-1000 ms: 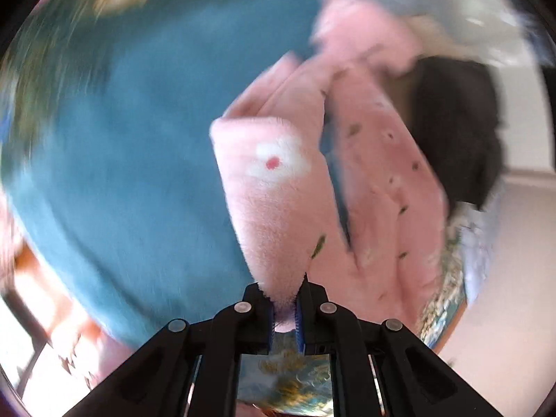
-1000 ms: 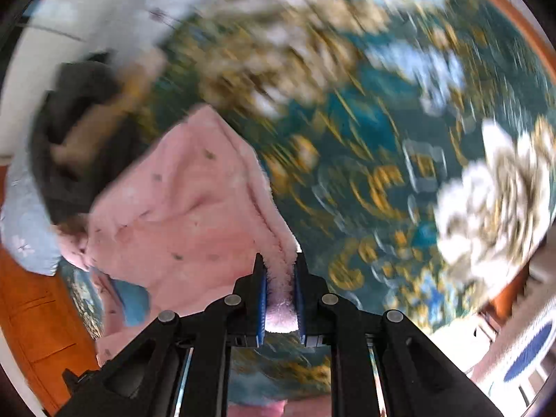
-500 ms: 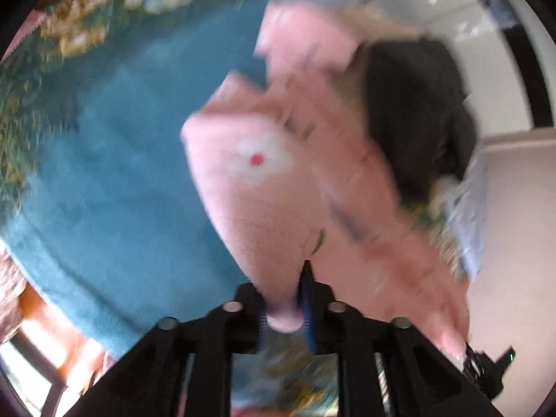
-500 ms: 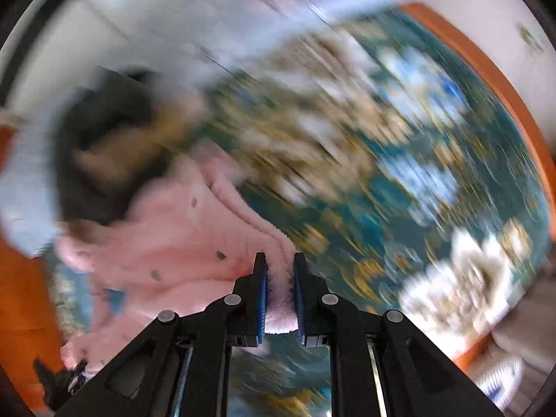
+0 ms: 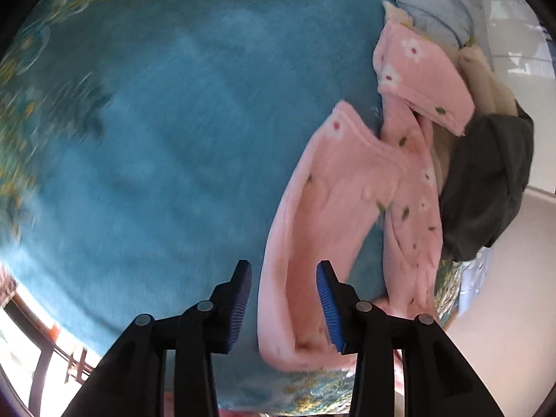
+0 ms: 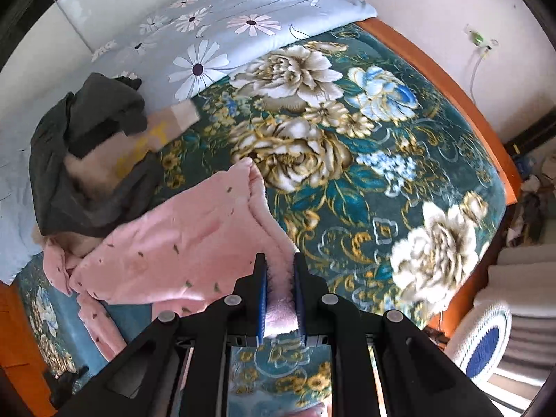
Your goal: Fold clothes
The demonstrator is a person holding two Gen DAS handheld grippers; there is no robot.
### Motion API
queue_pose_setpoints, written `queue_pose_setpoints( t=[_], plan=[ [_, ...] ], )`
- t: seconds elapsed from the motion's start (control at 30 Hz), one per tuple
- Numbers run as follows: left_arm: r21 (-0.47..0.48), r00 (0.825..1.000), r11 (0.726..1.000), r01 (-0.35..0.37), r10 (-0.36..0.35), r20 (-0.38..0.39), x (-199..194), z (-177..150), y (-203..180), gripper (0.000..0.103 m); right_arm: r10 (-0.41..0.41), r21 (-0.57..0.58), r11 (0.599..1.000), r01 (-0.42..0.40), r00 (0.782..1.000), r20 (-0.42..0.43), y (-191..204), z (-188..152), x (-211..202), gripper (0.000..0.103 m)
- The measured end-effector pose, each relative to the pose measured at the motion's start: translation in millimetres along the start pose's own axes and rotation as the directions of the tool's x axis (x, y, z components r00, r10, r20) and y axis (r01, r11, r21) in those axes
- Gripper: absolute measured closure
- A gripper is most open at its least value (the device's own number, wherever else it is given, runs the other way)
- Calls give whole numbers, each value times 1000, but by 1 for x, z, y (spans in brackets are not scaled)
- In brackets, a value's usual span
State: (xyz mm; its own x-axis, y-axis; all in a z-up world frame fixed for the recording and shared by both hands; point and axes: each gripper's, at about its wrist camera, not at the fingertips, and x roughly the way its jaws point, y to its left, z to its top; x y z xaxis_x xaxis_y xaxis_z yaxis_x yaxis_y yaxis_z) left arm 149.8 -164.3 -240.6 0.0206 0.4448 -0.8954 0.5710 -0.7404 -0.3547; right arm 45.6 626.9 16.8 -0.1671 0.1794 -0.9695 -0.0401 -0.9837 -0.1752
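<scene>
Between left fingers: the pink garment (image 5: 333,208) hem is seen between the left gripper (image 5: 283,307) jaws, which are opening; only the right-hand pad is touched.
Right gripper (image 6: 279,300): clamped on a pink edge.
Long axis: the garment is stretched away from both grippers toward the dark clothes (image 5: 486,180).
Nearer hand: the right, already gripping.
Open room: bare blanket (image 5: 156,156) is left beside the garment.
Edge: the bed frame (image 6: 451,80) lies well apart.
</scene>
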Motion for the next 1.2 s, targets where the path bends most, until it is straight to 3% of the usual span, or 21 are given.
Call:
queue_pose_setpoints(
  t=[0.27,0.47,0.57,0.6,0.67,0.73,0.83,0.9,0.97,1.03,1.07,1.1,1.2],
  plan=[
    [88,994,993,-76,82,-77,52,44,-22,60,-25,156,987,24,1000,3,-2,-25,-21,89],
    [59,992,996,-64,70,-107,71,56,-19,64,-64,139,988,67,998,-21,12,-25,-22,89],
    [42,991,997,-63,67,-117,77,54,-21,85,-73,141,987,76,997,-26,16,-22,-21,89],
    [47,990,996,-81,86,-114,79,54,-23,98,-76,137,987,78,997,-25,17,-22,-21,89],
    [78,987,987,-138,143,-68,74,53,-31,100,-80,130,988,83,996,-23,20,-20,-22,89],
    [114,992,986,-124,126,-8,55,53,-44,100,-84,131,988,87,996,-27,20,-16,-23,89],
    [179,994,984,-22,3,107,-3,54,-59,100,-63,110,992,61,998,11,18,-3,-36,89],
    [224,969,972,69,-119,218,-63,54,-60,100,-41,92,995,37,998,46,17,5,-49,89],
    [256,924,963,85,-172,342,-121,51,-42,100,-26,84,996,18,995,94,12,9,-63,89],
    [230,899,972,44,-139,414,-153,52,-7,100,-50,96,994,42,995,85,1,6,-57,89],
    [196,896,980,21,-105,432,-160,52,17,100,-62,102,993,54,995,79,-4,4,-54,90],
    [145,899,989,2,-66,434,-159,55,40,100,-75,108,992,67,994,74,-10,2,-51,98],
    [-18,912,999,-50,53,407,-142,57,99,100,-106,148,983,106,994,-8,-28,-13,-22,99]
  ],
)
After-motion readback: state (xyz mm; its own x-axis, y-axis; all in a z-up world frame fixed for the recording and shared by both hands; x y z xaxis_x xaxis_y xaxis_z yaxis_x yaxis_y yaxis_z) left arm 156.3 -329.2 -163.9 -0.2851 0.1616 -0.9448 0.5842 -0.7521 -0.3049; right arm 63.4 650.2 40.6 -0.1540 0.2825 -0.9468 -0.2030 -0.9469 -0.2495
